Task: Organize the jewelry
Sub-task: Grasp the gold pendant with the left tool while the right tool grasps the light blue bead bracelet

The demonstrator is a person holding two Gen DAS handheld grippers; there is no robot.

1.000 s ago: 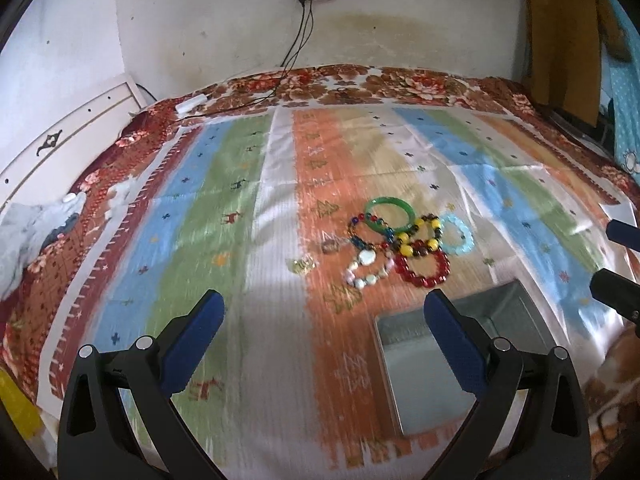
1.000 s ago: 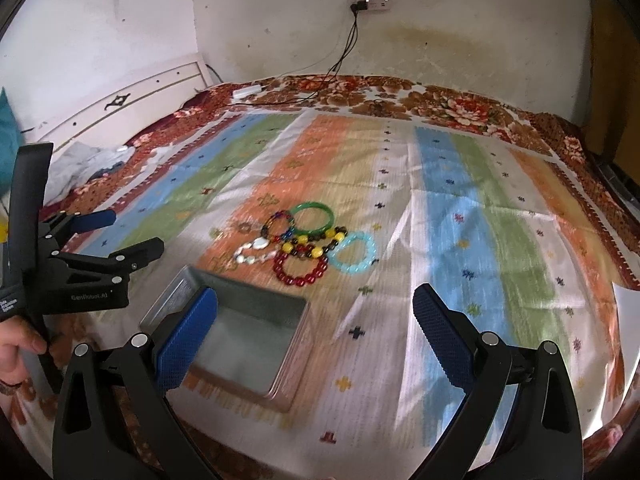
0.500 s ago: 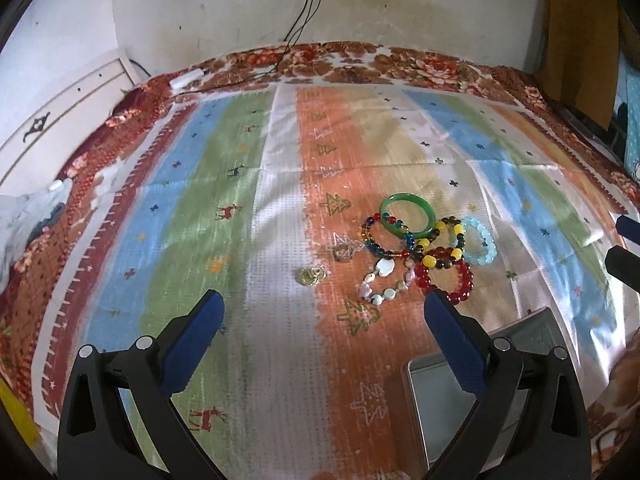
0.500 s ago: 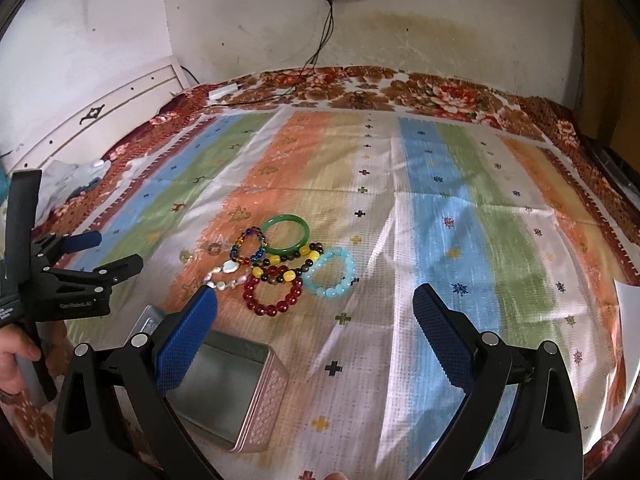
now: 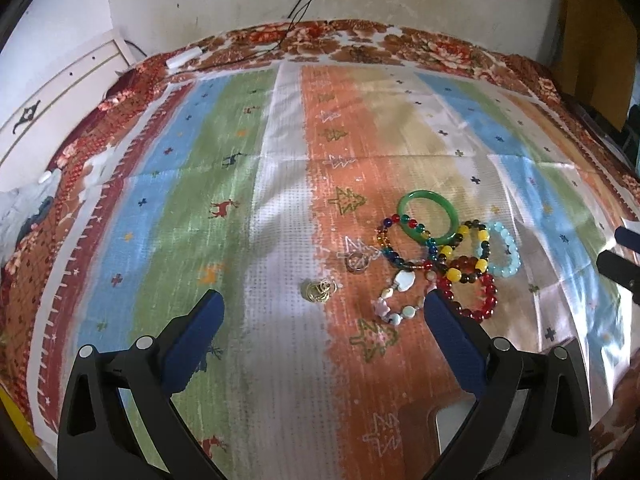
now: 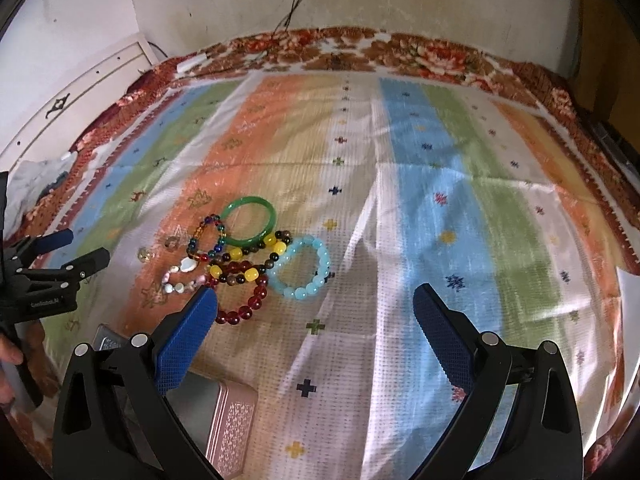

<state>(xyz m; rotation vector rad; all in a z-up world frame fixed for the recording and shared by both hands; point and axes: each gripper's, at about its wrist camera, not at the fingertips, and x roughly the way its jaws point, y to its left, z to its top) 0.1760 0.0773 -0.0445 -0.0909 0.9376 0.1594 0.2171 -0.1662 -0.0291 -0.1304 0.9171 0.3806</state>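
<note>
A pile of jewelry lies on the striped cloth: a green bangle (image 5: 428, 216) (image 6: 250, 226), a red bead bracelet (image 5: 478, 298) (image 6: 244, 300), a light blue bead bracelet (image 5: 506, 250) (image 6: 304, 268), a multicolour bead bracelet (image 5: 400, 244), a yellow-and-dark bead bracelet (image 6: 250, 260), a shell bracelet (image 5: 396, 296), and two small rings (image 5: 318, 290) (image 5: 356, 261). A metal tin (image 6: 224, 420) (image 5: 452, 432) sits at the near edge, partly hidden by fingers. My left gripper (image 5: 320, 320) is open above the cloth, near the rings. My right gripper (image 6: 314, 320) is open, just short of the bracelets.
The striped cloth (image 5: 240, 200) covers a floral bedspread (image 5: 360, 40). A white headboard (image 5: 60, 92) runs along the left. Power cables (image 5: 304, 0) hang down the back wall. The left gripper shows at the left edge of the right wrist view (image 6: 64, 256).
Both grippers have moved forward and lower toward the jewelry. The tin has slid to the near edge of both views. Both stay open.
</note>
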